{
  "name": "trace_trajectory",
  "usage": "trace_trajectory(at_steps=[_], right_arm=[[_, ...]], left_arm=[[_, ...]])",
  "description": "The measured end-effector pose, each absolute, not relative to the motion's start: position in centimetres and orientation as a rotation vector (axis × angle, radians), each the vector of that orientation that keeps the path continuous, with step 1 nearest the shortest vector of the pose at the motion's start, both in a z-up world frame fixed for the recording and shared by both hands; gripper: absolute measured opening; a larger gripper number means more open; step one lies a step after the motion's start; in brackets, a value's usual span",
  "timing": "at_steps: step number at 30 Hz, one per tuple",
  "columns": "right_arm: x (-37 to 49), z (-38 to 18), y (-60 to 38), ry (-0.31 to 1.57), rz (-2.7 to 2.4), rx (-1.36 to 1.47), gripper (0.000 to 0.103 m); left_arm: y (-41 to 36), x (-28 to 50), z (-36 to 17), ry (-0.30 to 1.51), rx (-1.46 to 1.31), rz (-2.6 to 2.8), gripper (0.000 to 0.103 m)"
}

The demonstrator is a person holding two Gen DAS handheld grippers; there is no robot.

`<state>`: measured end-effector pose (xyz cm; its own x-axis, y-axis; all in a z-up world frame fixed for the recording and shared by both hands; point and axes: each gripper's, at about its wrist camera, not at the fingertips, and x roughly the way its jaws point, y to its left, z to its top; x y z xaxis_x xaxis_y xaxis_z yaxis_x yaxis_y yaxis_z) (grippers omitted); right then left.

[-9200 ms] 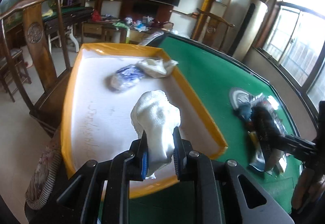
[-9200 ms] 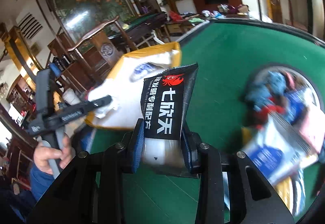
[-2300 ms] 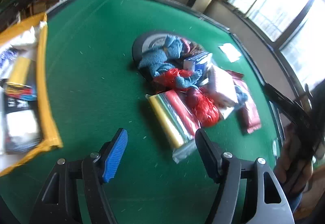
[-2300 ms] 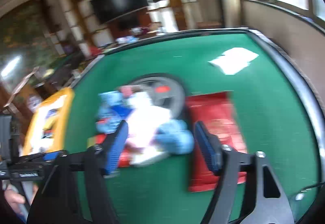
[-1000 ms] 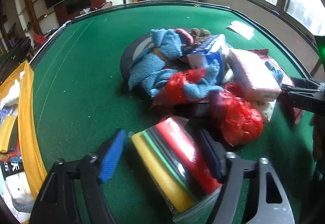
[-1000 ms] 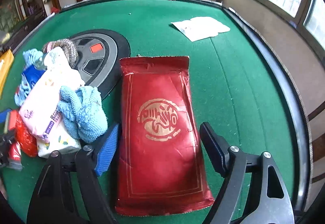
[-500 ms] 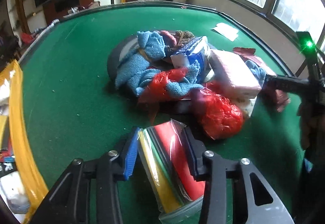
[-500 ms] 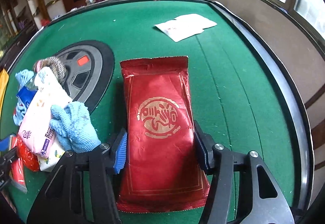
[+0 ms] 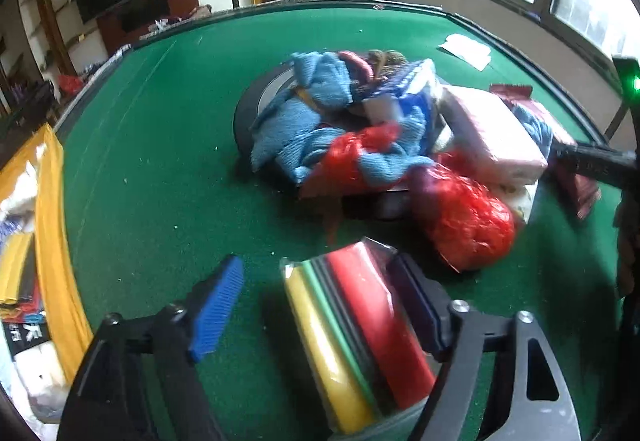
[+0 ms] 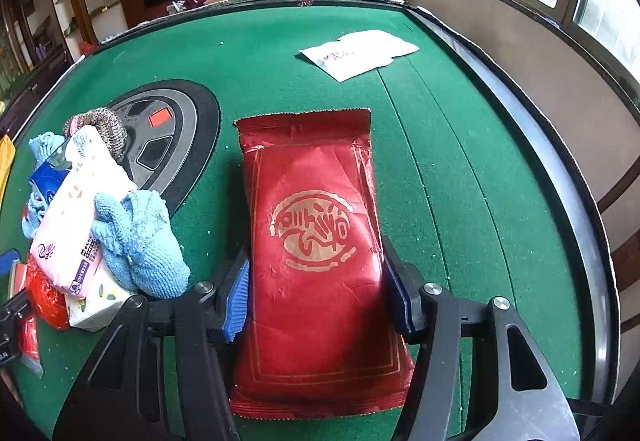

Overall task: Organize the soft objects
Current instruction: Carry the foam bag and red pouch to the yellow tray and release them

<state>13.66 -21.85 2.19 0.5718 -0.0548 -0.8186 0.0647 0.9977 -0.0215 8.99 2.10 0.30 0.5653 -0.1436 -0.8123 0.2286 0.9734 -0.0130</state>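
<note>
My left gripper [image 9: 320, 313] has opened since half a second ago: then both pads pinched the clear pack of coloured cloths [image 9: 352, 333], now the blue left pad [image 9: 218, 307] stands apart from it with green felt showing between, while the right pad touches the pack's red side. The pack lies on the green felt table [image 9: 160, 145], just in front of the round black hub [image 9: 250, 109] at the table's centre.

My right gripper [image 10: 316, 297] is clenched on the red foil packet [image 10: 316, 241], both pads pressed against its long edges as in the frame half a second ago. The packet lies just right of the hub [image 10: 180, 129], and in the left wrist view part of it appears lifted, though motion blur keeps me from being sure.

On and against the hub sits the remaining pile: blue knitted cloths [image 9: 312, 129], a red mesh bag [image 9: 468, 225], a pink tissue pack [image 10: 80, 209]. The yellow-rimmed tray [image 9: 52, 225] lies well left of the hub, with packs inside. A white paper sheet [image 10: 360, 51] lies beyond the hub, towards the window side.
</note>
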Motion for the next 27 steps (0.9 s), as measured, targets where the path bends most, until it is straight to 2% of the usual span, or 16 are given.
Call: trace_trajectory(at_steps=[2, 5, 11, 20, 27], right_arm=[[13.8, 2.1, -21.7, 0.959, -0.075, 0.004, 0.058], [13.6, 2.1, -21.7, 0.952, -0.076, 0.002, 0.058], [12.9, 2.6, -22.7, 0.933, -0.065, 0.091, 0.053], [10.3, 4.8, -23.6, 0.797, -0.122, 0.198, 0.052], [4.9, 7.2, -19.5, 0.678, -0.022, 0.251, 0.053]], left_arm=[[2.1, 8.9, 0.3, 0.939, 0.107, -0.224, 0.076], [1.7, 8.5, 0.7, 0.922, 0.118, -0.26, 0.043], [2.4, 8.7, 0.9, 0.934, 0.051, -0.289, 0.042], [3.7, 8.4, 2.6, 0.87, -0.02, -0.289, 0.042], [6.0, 8.2, 5.0, 0.796, -0.092, -0.274, 0.042]])
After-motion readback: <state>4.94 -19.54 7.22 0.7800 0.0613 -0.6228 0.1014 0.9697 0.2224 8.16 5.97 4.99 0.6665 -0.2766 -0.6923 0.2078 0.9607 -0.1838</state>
